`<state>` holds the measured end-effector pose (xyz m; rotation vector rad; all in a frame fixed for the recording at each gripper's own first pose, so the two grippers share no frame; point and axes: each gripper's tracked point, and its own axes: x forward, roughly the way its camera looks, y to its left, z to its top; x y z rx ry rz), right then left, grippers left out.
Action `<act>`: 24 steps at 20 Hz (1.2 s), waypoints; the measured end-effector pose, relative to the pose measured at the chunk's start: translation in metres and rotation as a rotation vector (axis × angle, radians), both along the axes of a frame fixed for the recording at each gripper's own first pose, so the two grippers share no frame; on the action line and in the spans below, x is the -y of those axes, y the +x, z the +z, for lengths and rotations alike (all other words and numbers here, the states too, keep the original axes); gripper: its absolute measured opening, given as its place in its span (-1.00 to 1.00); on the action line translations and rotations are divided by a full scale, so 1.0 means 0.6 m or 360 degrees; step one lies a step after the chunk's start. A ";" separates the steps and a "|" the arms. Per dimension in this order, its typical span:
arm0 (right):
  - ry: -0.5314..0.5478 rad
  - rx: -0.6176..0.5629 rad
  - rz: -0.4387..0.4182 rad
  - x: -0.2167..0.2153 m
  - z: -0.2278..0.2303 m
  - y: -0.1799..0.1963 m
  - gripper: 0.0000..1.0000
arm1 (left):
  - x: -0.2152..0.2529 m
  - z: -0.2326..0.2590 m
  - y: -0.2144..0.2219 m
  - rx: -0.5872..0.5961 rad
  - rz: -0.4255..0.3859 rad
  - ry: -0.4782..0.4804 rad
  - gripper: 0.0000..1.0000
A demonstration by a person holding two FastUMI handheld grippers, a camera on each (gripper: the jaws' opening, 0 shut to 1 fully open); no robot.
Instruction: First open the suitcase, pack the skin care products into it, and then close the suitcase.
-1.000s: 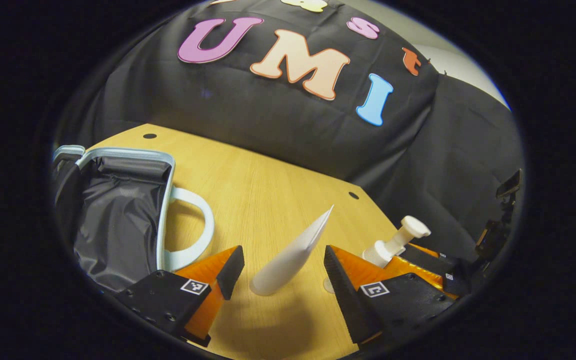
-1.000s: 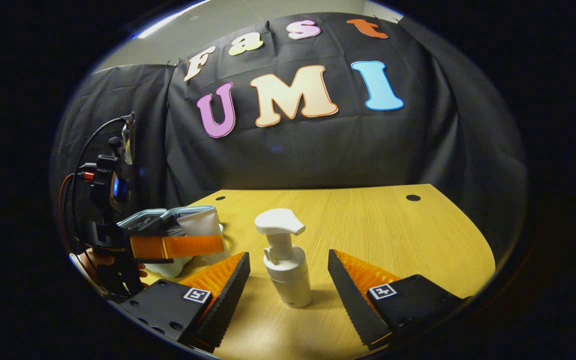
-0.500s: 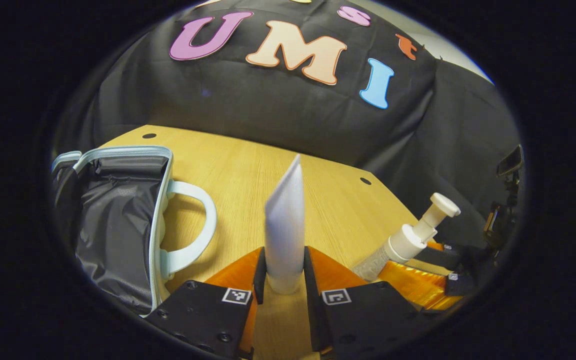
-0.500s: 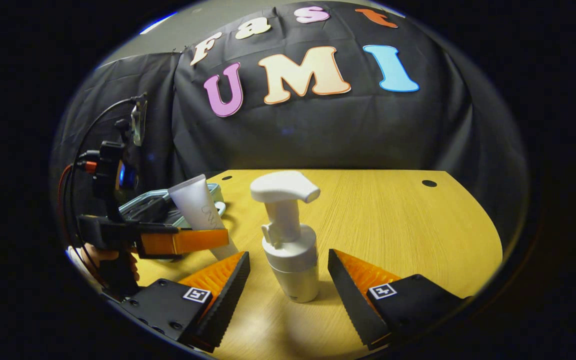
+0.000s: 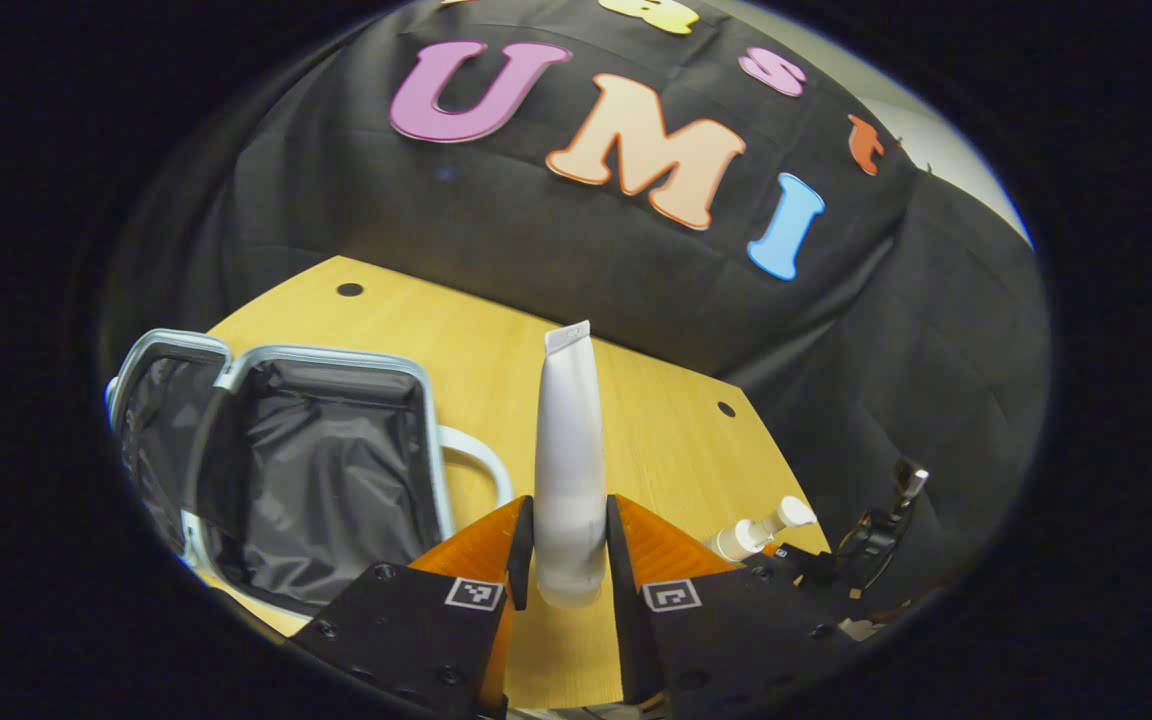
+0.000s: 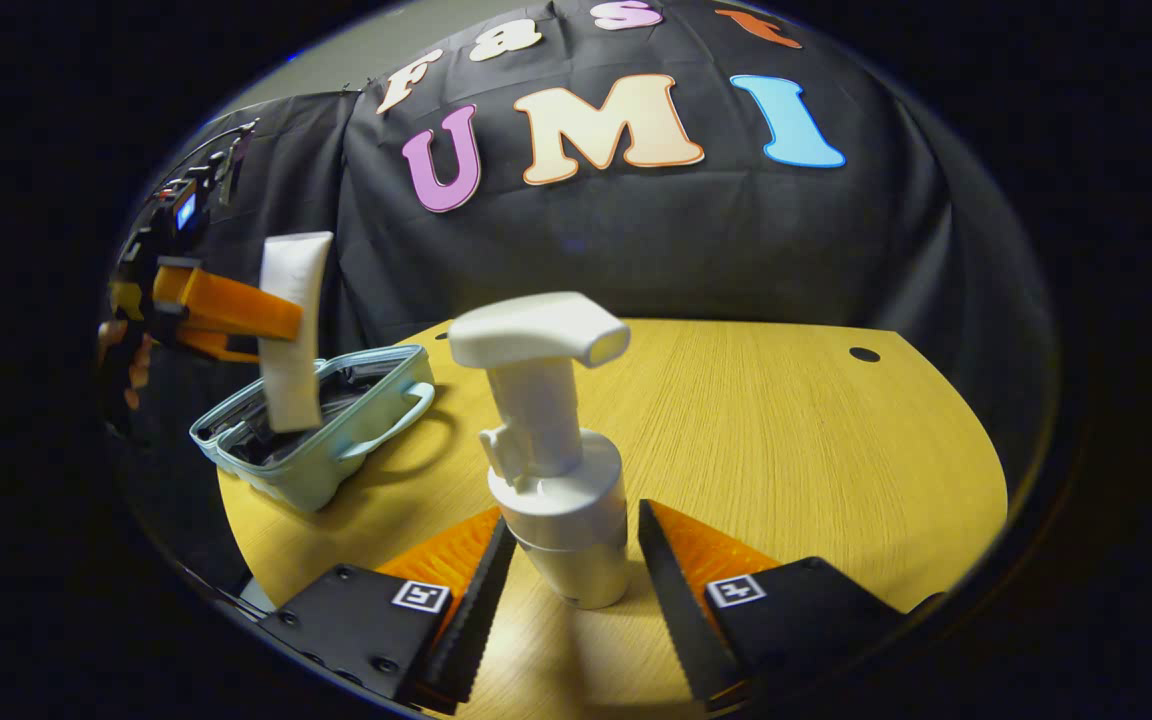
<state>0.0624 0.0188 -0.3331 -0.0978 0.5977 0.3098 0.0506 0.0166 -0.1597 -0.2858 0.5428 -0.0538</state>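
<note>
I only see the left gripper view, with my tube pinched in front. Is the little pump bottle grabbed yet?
Observer: In the right gripper view the pump bottle stands upright on the table between the right gripper's fingers, which sit very close. I cannot tell if they press.
Operator: Is my tube high up?
Observer: Yes. Side-on, the tube hangs cap end down in the left gripper, clear of the table.
Operator: Near the suitcase?
Observer: From that angle its lower end overlaps the open suitcase.
</note>
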 end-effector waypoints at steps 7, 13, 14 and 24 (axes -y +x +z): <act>-0.0058 -0.0023 -0.0046 -0.030 0.047 -0.006 0.18 | -0.201 -0.069 -0.066 -0.0475 0.0047 0.0045 -0.28; 0.0050 -0.0059 -0.0025 -0.192 0.144 -0.022 0.21 | -0.273 -0.148 -0.057 -0.0756 -0.0124 -0.0033 -0.22; 0.0096 -0.0086 -0.0009 -0.231 0.152 -0.024 0.21 | -0.278 -0.153 -0.051 -0.0765 -0.0141 -0.0055 -0.31; 0.0188 -0.0558 0.0259 -0.498 0.041 -0.052 0.21 | -0.363 -0.059 -0.030 -0.0458 -0.0092 -0.0147 -0.31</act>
